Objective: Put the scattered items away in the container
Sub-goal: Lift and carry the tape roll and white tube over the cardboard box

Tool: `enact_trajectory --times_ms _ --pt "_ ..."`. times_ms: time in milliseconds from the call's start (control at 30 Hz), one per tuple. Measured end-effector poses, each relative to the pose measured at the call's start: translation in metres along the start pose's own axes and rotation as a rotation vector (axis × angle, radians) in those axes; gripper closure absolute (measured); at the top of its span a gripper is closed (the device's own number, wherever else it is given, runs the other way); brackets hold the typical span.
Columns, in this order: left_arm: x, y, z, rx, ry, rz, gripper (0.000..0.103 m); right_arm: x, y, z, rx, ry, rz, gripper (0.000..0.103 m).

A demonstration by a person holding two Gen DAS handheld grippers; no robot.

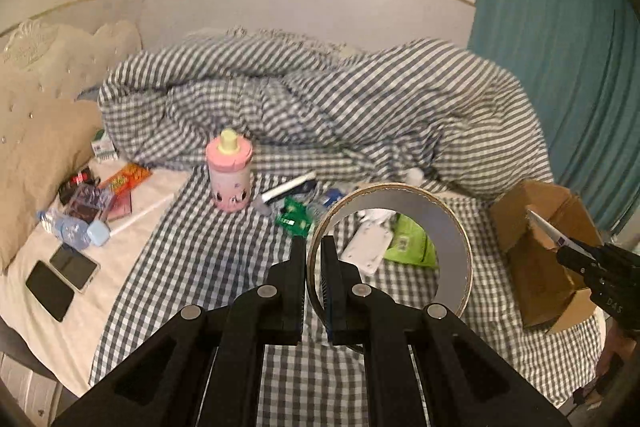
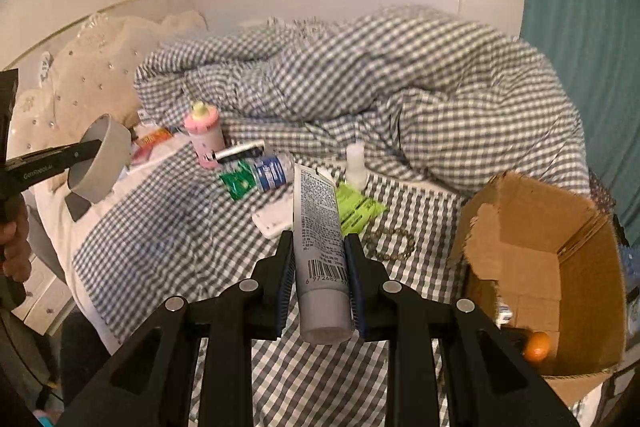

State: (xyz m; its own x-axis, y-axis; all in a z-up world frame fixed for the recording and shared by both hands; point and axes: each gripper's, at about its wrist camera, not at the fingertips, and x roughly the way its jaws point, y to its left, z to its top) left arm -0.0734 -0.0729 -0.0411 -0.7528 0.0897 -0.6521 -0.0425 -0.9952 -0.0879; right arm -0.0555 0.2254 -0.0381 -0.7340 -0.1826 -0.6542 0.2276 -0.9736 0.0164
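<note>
Left tongs (image 1: 311, 259) pinch tape roll (image 1: 390, 243) by its wall; may swing loose. Right tongs (image 2: 318, 267) clamp slick tube (image 2: 320, 251); could slide before cardboard box (image 2: 560, 259) at bed's right edge.

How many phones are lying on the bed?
2. Both lie side by side on the white sheet at the left edge: a dark phone and a pale-rimmed phone. More may hide under the blanket.

Counted on the bed: one roll of tape (image 1: 390, 247), one grey tube (image 2: 320, 259), one pink bottle (image 1: 229, 171), one cardboard box (image 2: 552, 291), holding one orange fruit (image 2: 537, 346). Two phones (image 1: 62, 277) side by side. One green sachet (image 2: 239, 183), one bead bracelet (image 2: 390, 245), one small white bottle (image 2: 355, 165).
</note>
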Motion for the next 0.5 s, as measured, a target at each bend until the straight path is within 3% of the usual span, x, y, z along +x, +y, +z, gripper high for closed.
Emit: enact_trajectory --times_ms 267,500 --pt "-0.054 -0.022 0.008 0.021 -0.128 -0.051 0.096 -0.057 0.003 0.006 -0.001 -0.126 -0.019 0.079" --pt "-0.095 -0.045 0.013 0.031 -0.252 -0.05 0.096 -0.107 0.001 0.007 0.003 -0.246 -0.052 0.079"
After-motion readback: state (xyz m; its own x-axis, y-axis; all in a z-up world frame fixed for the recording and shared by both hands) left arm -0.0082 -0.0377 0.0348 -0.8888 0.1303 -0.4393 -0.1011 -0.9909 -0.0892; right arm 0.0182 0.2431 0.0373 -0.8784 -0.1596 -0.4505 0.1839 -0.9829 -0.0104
